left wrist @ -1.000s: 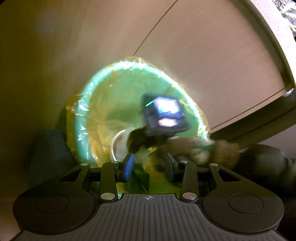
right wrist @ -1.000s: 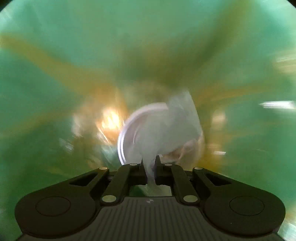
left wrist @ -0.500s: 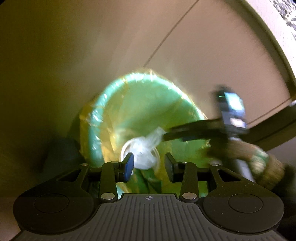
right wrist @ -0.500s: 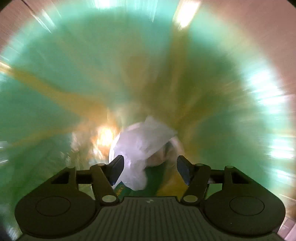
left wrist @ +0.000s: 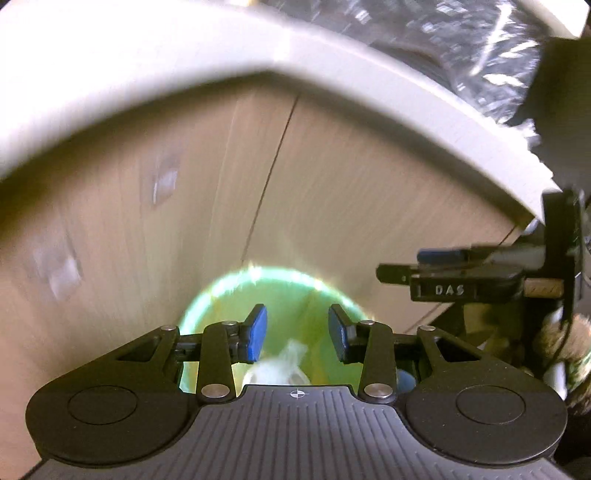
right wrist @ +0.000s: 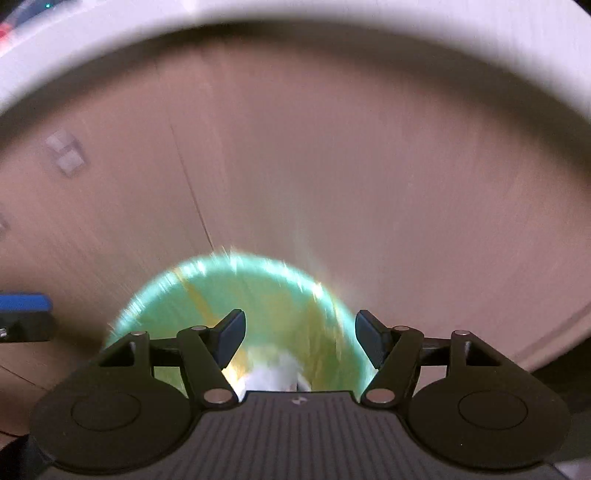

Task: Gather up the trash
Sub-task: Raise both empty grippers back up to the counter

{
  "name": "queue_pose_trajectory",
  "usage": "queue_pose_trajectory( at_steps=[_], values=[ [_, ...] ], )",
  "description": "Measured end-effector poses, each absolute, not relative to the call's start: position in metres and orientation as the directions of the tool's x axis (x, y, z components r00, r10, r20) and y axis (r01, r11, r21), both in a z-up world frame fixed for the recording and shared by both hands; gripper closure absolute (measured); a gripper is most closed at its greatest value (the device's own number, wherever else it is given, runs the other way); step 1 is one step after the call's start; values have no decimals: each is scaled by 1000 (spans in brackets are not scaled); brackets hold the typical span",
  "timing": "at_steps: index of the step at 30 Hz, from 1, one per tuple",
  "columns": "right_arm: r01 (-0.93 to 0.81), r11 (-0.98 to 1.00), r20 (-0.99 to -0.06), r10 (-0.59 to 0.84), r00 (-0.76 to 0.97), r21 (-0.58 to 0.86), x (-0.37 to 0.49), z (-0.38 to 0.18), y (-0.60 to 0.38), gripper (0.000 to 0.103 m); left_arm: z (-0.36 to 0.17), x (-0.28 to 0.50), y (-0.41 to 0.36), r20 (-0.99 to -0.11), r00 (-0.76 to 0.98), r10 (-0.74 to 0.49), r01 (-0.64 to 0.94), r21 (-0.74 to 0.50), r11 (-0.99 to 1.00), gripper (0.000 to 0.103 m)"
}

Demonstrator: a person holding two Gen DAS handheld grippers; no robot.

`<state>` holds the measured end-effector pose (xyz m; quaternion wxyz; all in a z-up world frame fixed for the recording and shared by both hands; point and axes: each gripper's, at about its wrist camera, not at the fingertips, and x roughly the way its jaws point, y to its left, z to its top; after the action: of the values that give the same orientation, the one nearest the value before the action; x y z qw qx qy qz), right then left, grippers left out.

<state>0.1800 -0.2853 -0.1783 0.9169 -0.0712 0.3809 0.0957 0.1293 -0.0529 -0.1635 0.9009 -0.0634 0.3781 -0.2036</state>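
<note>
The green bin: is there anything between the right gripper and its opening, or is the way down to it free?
Nothing visible blocks it. The right gripper is open and empty above the green bin, whose mouth is uncovered, with white plastic trash already inside. The left gripper is beside it, not in between.

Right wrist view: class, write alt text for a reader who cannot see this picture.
The open right gripper, holding nothing, points down at a green bin with a yellowish liner, where crumpled white trash lies inside. Behind the bin stands a blurred wooden cabinet front under a pale counter edge; the left gripper's blue pad shows at the left edge.
</note>
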Motion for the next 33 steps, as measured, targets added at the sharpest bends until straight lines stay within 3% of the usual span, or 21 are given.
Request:
queue_pose_trajectory(
  at_steps=[9, 14, 18, 21, 27, 33],
  values=[
    [-319, 948, -538, 274, 797, 9, 195, -38, -259, 28, -46, 121, -67, -573, 755, -319, 323, -100, 941, 62],
    [-356, 931, -445, 351, 824, 75, 209, 32, -243, 23, 3, 117, -50, -523, 789, -324, 317, -107, 942, 62],
    [-358, 924, -409, 380, 830, 133, 233, 68, -236, 21, 40, 115, -16, -455, 865, -210, 219, -33, 975, 61],
    [-368, 921, -407, 385, 828, 123, 243, 77, -223, 19, 53, 123, 24, -432, 899, -67, 78, 9, 997, 61],
    [-438, 889, -508, 442, 739, 136, 265, 51, -186, 19, 51, 154, 107, -495, 859, 131, -156, -9, 988, 62],
    [-458, 878, -573, 450, 685, 141, 268, 31, -161, 19, 33, 166, 154, -577, 813, 71, -163, -109, 981, 62]
  ],
)
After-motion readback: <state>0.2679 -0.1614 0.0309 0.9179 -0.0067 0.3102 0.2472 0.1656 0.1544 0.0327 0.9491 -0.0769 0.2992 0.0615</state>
